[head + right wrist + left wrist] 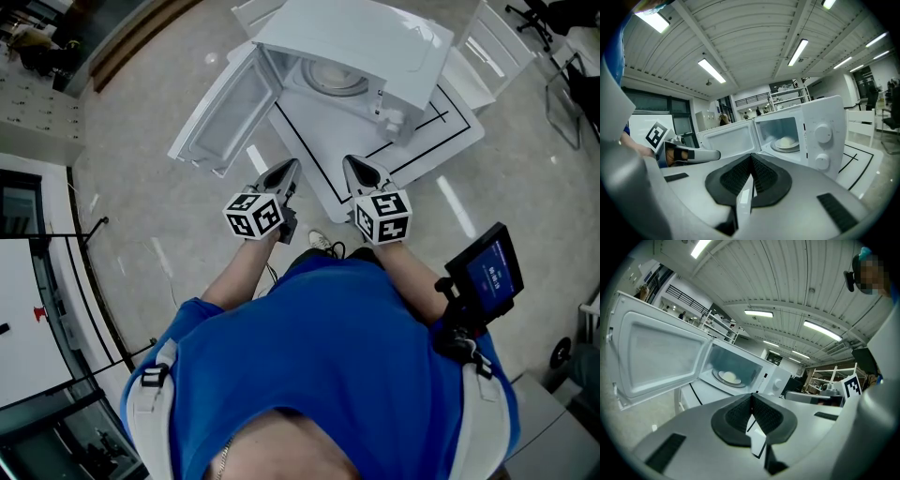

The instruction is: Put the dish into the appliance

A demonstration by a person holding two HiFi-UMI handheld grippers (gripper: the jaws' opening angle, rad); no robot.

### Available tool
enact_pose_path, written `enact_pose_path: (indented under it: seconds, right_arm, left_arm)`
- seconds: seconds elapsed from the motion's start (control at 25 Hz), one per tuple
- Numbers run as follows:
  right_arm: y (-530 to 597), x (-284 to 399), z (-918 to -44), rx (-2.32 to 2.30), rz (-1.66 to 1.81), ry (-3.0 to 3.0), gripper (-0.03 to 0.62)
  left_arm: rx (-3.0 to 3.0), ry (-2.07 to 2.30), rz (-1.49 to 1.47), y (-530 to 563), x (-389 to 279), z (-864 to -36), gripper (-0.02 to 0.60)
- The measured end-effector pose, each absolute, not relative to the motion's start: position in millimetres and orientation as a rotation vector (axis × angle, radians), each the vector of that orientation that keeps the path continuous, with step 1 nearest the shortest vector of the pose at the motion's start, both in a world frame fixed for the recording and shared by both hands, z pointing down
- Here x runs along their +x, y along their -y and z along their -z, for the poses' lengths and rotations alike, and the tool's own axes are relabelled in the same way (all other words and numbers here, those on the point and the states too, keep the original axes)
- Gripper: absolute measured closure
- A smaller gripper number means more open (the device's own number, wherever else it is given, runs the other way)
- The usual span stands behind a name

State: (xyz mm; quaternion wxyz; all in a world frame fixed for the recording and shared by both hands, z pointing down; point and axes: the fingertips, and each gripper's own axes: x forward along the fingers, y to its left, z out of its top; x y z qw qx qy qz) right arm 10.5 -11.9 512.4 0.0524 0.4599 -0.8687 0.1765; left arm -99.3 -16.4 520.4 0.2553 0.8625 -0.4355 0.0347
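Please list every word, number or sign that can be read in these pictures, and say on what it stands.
Nothing can be read.
Screen at the person's right side: print too small to read.
Left hand-held gripper and right hand-held gripper, cubes: square patterns, no letters.
Microwave: no legible marks.

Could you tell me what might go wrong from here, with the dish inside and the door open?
The dish already sits inside, but the door of the microwave stands wide open. Both the left tongs and the right tongs are shut and empty, so a push on the smooth door with a closed tip may slip off. A hard swing could also jolt the microwave and shift the dish.
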Motion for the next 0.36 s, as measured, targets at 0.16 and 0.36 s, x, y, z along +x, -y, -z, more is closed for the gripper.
enact_pose_path:
  seconds: [0.16,0.36]
  right_arm:
    - [-2.9,7.7,-500.4,1.381,-0.523,2.650,0.592]
    - [-15.5,5.8,-497.2,1.362,-0.511,2.657,0.592]
  left_arm:
    - [2.330,1.199,-0.078,1.5,-102.7,-509.7,0.575]
    - [2.315,1.205,-0.064,-13.8,-104.2,-509.1,0.575]
